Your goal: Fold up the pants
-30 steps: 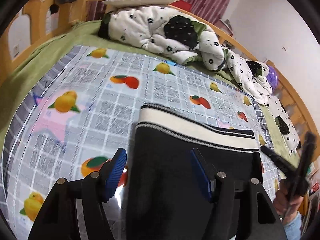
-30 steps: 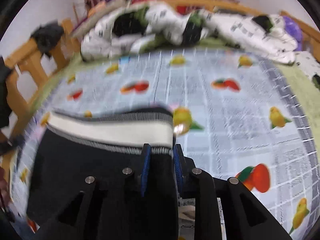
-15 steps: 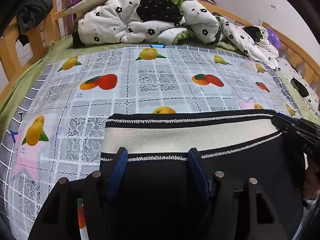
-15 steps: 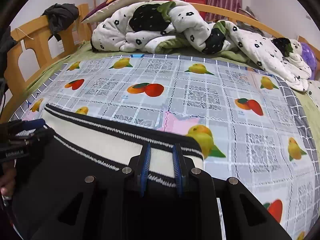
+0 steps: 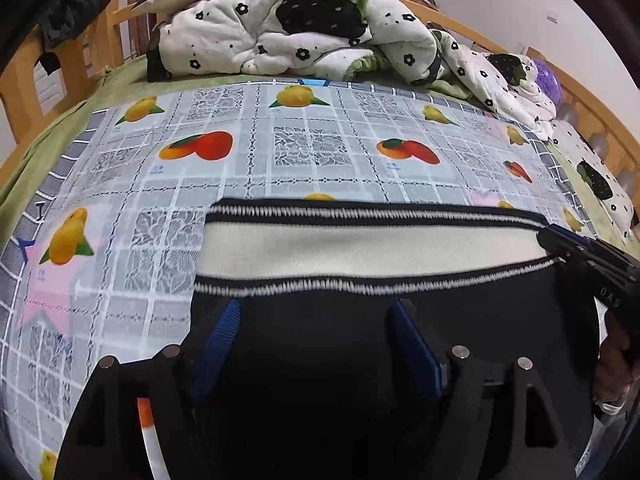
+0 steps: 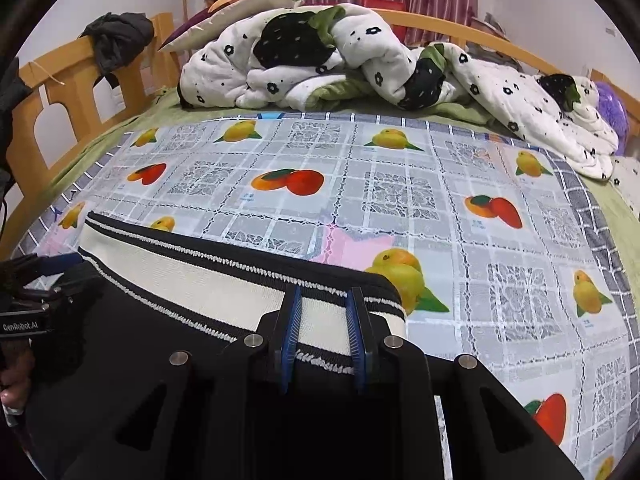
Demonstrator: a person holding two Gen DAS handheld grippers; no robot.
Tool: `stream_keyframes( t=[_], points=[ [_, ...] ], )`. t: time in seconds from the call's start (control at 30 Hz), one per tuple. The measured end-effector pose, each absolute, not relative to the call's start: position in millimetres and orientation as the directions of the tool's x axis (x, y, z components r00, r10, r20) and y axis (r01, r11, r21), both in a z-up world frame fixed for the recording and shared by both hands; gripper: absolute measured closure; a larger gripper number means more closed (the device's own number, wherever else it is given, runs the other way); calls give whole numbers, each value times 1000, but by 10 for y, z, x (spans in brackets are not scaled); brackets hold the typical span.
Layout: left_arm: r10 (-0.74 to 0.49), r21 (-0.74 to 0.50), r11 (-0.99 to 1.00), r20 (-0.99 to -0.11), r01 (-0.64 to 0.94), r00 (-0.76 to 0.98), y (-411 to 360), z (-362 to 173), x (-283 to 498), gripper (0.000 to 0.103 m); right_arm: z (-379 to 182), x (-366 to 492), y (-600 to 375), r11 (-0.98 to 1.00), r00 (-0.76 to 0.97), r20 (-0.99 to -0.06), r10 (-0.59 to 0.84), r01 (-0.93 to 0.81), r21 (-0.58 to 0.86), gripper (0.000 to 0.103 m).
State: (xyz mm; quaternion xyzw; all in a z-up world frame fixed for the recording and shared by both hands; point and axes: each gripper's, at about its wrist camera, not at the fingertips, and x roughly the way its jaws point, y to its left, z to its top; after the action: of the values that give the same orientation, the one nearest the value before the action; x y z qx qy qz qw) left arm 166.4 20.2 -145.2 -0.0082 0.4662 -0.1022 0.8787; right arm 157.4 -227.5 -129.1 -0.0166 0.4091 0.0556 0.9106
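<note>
With the pants (image 5: 360, 340) flat on the fruit-print cloth (image 5: 248, 168), I see the left gripper (image 5: 316, 340) spread wide over them, right gripper (image 6: 324, 320) clamping the waistband (image 6: 224, 288).

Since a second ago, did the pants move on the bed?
Yes. The pants slid toward the crumpled quilt: in the right wrist view their waistband now overlaps a yellow fruit print that it sat well short of before.

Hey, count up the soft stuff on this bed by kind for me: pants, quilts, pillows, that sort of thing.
Black pants: 1
Flower-print quilt: 1
Pillow: 1
Fruit-print cover sheet: 1
Purple fuzzy item: 1
Total: 5
</note>
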Motion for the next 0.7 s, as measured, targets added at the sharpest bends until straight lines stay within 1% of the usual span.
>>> stream_keyframes(
  t=[0.1, 0.17, 0.23, 0.37, 0.43, 0.47, 0.57, 0.7],
  points=[
    [-178, -95, 979, -819, 178, 545, 223, -1442, 1519, 28, -1226, 1429, -2329, 994, 644, -757, 106, -99, 55, 78],
    [-211, -127, 973, -821, 191, 530, 299, -1439, 1366, 28, -1206, 1255, -2352, 992, 651, -749, 122, -113, 63, 74],
    [-253, -170, 964, -821, 203, 513, 393, -1438, 1201, 28, -1259, 1035, -2388, 989, 643, -754, 137, -131, 68, 74],
    [-287, -177, 951, -810, 254, 512, 497, -1405, 727, 29, -1250, 678, -2431, 986, 661, -740, 125, -165, 19, 74],
    [-332, -200, 932, -807, 302, 488, 471, -1407, 471, 29, -1228, 543, -2484, 988, 659, -742, 122, -153, 27, 74],
    [-334, -192, 928, -808, 320, 486, 440, -1409, 359, 29, -1227, 491, -2520, 989, 653, -747, 122, -143, 37, 74],
    [-303, -108, 921, -802, 375, 514, 341, -1392, 22, 29, -1236, 313, -2589, 992, 628, -769, 120, -105, 68, 74],
    [-317, -120, 916, -801, 383, 507, 406, -1376, -349, 29, -1289, 66, -2583, 994, 604, -789, 112, -60, 95, 74]
  ],
)
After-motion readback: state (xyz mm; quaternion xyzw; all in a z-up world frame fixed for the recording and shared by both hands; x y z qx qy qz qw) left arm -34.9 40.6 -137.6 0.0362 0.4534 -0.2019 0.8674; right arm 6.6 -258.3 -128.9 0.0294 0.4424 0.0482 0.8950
